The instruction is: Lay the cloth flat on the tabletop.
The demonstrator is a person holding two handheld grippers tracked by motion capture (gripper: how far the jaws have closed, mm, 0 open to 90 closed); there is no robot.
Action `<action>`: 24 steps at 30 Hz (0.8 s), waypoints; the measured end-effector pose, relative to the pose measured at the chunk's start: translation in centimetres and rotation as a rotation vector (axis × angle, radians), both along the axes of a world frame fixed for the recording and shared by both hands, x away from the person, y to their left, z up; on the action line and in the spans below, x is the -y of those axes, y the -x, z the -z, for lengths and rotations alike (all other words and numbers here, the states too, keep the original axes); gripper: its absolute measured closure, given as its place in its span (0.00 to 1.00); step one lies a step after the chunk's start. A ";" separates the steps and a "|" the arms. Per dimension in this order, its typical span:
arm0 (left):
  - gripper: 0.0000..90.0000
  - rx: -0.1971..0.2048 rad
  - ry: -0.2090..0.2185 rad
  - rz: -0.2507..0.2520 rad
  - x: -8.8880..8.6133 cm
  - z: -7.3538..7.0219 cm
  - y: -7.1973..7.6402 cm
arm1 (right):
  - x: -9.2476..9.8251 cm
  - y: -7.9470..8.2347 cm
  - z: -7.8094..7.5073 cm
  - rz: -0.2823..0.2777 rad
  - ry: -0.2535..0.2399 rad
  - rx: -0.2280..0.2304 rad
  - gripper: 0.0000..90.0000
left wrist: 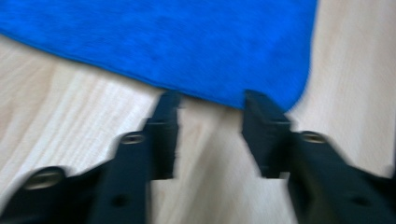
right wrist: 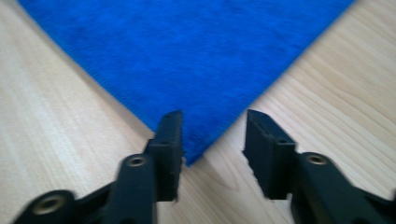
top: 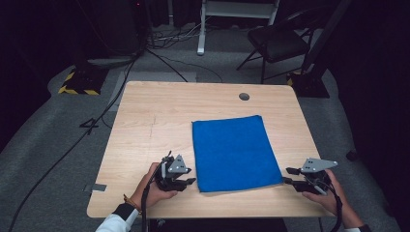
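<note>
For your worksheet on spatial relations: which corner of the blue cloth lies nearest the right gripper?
The near right corner of the cloth, just off the right gripper; the other corners lie farther away.

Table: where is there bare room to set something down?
Free: the table left of the cloth, and the strip beyond it by the hole. Crowded: the near corners, where the left gripper and right gripper sit.

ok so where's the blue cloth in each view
High view: the cloth lies flat at centre right of the table, between the left gripper and the right gripper.
Left gripper view: the cloth spans the top, one near corner just past the open jaws.
Right gripper view: the cloth fills the upper middle, its corner pointing down between the open jaws.
Shared landmark: the cloth's near corners on the pale wood.
</note>
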State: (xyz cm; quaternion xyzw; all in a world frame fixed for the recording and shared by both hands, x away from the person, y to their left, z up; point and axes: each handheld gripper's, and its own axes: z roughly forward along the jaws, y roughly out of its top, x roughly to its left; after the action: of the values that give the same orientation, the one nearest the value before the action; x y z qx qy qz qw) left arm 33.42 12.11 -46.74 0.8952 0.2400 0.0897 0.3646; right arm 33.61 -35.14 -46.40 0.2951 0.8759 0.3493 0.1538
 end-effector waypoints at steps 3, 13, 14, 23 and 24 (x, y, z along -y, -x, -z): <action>0.37 -0.002 0.008 -0.021 1.1 0.1 -0.3 | 0.2 -0.4 -0.3 0.030 -0.009 0.013 0.52; 0.24 -0.040 -0.011 0.018 4.8 1.7 -1.9 | -1.7 -3.1 0.7 0.042 0.035 0.032 0.41; 0.24 -0.041 -0.022 0.009 5.0 1.9 -2.1 | -1.9 -3.4 0.8 0.043 0.044 0.038 0.41; 0.23 -0.032 -0.076 0.022 4.7 2.7 -3.1 | -2.8 -5.0 1.8 0.039 0.041 0.011 0.38; 0.23 -0.036 -0.076 0.022 4.6 2.7 -3.1 | -2.9 -5.0 2.0 0.037 0.039 0.006 0.38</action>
State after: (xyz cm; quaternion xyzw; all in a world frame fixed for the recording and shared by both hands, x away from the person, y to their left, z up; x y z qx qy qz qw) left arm 36.55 7.55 -49.41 0.9125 0.2329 0.0787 0.3270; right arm 38.65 -32.27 -48.37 0.3071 0.8765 0.3300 0.1688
